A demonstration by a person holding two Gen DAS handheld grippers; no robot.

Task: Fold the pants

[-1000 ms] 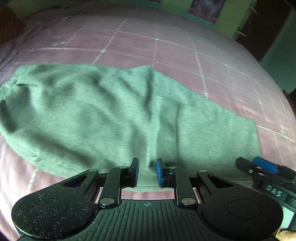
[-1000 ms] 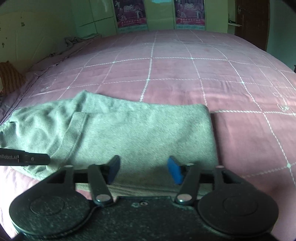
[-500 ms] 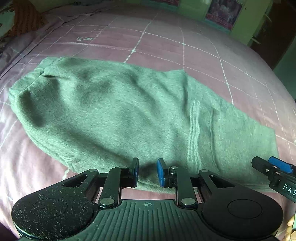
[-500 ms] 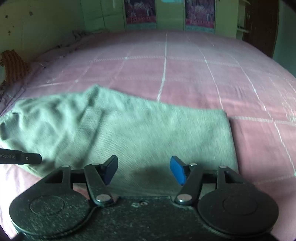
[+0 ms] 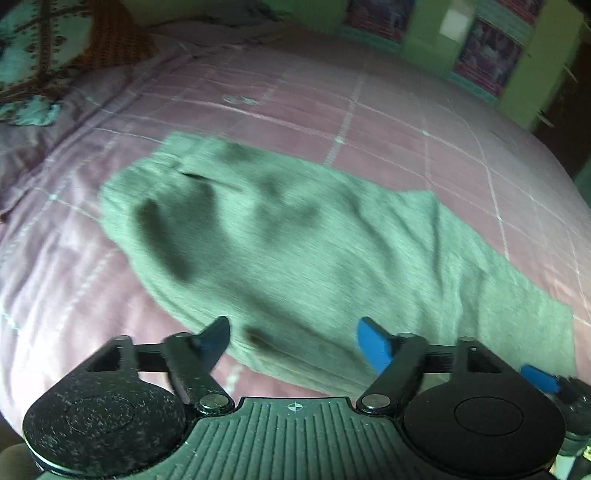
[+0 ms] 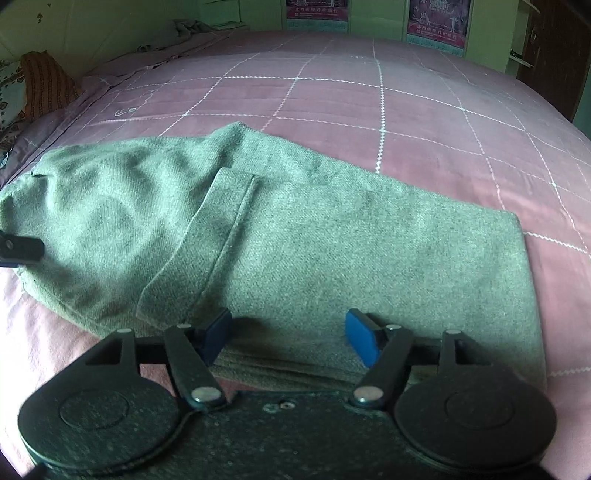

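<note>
Left gripper [image 5: 293, 341] had its fingers spread wide, gripping nothing — right gripper [image 6: 288, 334] likewise, both poised over the near edge of the grey-green pants [image 6: 332, 258]. These lay folded on the pink bed [image 6: 424, 110] — open quilt beyond.

We see a bed [image 6: 424, 107] covered by a pink quilt stitched in a white grid. Grey-green pants [image 6: 332, 240] lie flat on it, folded over, one hem edge turned back across the middle. At the far left edge sit what may be patterned pillows [image 5: 33, 70], blurred, and rumpled cloth [image 6: 184, 31] bunches by the wall.
</note>
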